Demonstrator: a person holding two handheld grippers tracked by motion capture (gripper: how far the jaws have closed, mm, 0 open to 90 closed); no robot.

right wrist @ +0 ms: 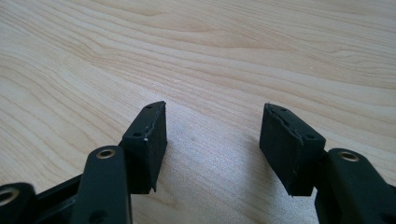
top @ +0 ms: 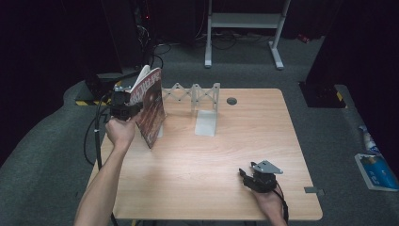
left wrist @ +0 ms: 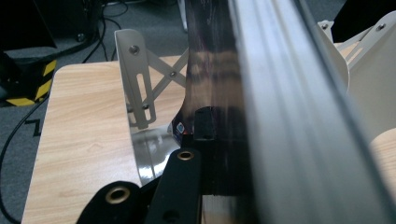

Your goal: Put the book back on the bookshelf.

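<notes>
1. Your left gripper (top: 126, 107) pinches a red-covered book (top: 150, 110) over the table's far left corner. The book stands tilted, its lower corner at or just above the wooden table (top: 221, 155); you cannot tell from the high view whether it touches.
2. In the left gripper view one black jaw pad lies flat against the book's dark glossy cover (left wrist: 215, 70), and the pale page edges (left wrist: 289, 116) run diagonally across the right half, hiding the other jaw.
3. Just behind the book stands a white expandable book rack (top: 195, 96) with scissor-link arms and upright plates. Its nearest plate (left wrist: 135, 79) rises close beside the book, so the rack sits right in the book's way on that side.
4. Your right gripper (top: 245, 175) rests low near the table's near right edge, well apart from the book. Its jaws stand spread with nothing between them, only bare wood grain (right wrist: 210, 56) ahead.
5. A round grommet (top: 231, 100) sits in the tabletop right of the rack.
6. On the floor lie black cables (top: 94, 136) at left, a white frame (top: 244, 28) beyond the table, and a blue-and-white package (top: 376, 170) cut off by the right edge.
7. The room beyond is dark; the cover's lettering is too small to read.
</notes>
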